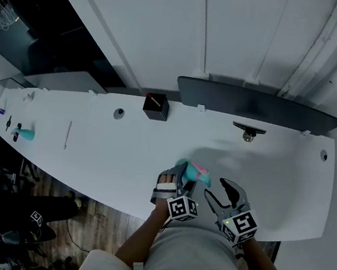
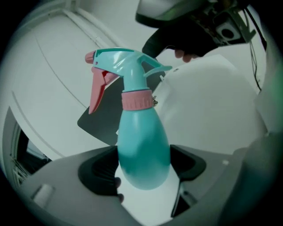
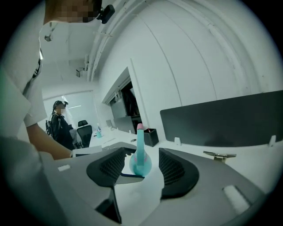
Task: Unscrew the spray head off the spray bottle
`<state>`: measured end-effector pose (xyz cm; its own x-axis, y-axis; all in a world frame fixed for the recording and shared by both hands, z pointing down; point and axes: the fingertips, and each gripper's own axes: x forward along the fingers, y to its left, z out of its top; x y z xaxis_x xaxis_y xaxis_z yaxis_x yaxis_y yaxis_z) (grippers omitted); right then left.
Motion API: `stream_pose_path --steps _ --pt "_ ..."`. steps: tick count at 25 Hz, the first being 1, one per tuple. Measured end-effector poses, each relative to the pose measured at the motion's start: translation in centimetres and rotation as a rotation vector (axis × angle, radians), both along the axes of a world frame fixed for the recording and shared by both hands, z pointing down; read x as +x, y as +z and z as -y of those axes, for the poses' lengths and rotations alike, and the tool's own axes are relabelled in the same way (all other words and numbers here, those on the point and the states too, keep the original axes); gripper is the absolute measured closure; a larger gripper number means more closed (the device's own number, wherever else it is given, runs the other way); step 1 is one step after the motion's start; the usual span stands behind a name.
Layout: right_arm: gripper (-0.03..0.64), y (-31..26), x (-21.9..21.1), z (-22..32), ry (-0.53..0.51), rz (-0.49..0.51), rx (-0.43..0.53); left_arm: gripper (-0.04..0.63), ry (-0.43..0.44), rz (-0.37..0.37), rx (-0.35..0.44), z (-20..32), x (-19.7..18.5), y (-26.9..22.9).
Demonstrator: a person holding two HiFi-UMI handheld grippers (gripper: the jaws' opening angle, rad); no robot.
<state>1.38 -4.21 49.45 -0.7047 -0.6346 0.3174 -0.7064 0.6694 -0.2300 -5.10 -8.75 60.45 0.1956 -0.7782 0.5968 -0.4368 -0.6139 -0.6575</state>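
Observation:
A teal spray bottle point(image 2: 143, 145) with a pink collar point(image 2: 137, 100), a teal spray head point(image 2: 126, 66) and a pink trigger point(image 2: 97, 90) stands up between my left gripper's jaws. My left gripper point(image 2: 143, 167) is shut on the bottle's round body, and the spray head is on the bottle. In the head view my left gripper point(image 1: 179, 174) holds the bottle point(image 1: 200, 175) over the white desk point(image 1: 124, 150) near its front edge. My right gripper point(image 1: 221, 193) hangs open just right of it. In the right gripper view the bottle point(image 3: 140, 161) shows beyond the open jaws point(image 3: 141, 167), untouched.
A black box point(image 1: 156, 106) and a dark monitor point(image 1: 256, 105) stand at the back of the desk, with a small metal piece point(image 1: 248, 132) by the monitor. Another teal object point(image 1: 26, 134) lies far left. A person point(image 3: 59, 121) stands by office chairs in the distance.

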Motion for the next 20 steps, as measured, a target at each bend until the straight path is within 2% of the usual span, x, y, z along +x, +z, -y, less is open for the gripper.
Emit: stream_pose_path --steps 4,8,10,12,17,20 --pt "0.371 1.0 -2.6 -0.1 -0.104 -0.017 -0.038 0.233 0.024 0.104 0.038 -0.8 -0.7 -1.1" --pt "0.377 1.1 -3.1 0.4 -0.11 0.027 -0.086 0.233 0.065 0.194 0.059 -1.6 -0.9 -1.6" --pt "0.422 1.3 -3.2 0.3 -0.132 -0.009 -0.08 0.234 0.068 0.21 0.055 -2.0 -1.2 -1.2" --pt "0.505 1.7 -3.3 0.1 -0.16 -0.062 -0.066 0.235 0.071 0.227 0.039 -2.2 -1.5 -1.2" --pt "0.515 1.7 -3.7 -0.5 -0.248 -0.123 -0.026 0.235 0.097 0.236 0.005 -2.5 -1.6 -1.2" --pt "0.518 1.5 -3.9 -1.0 -0.332 -0.205 0.055 0.236 0.12 0.23 -0.015 -2.9 -1.5 -0.9"
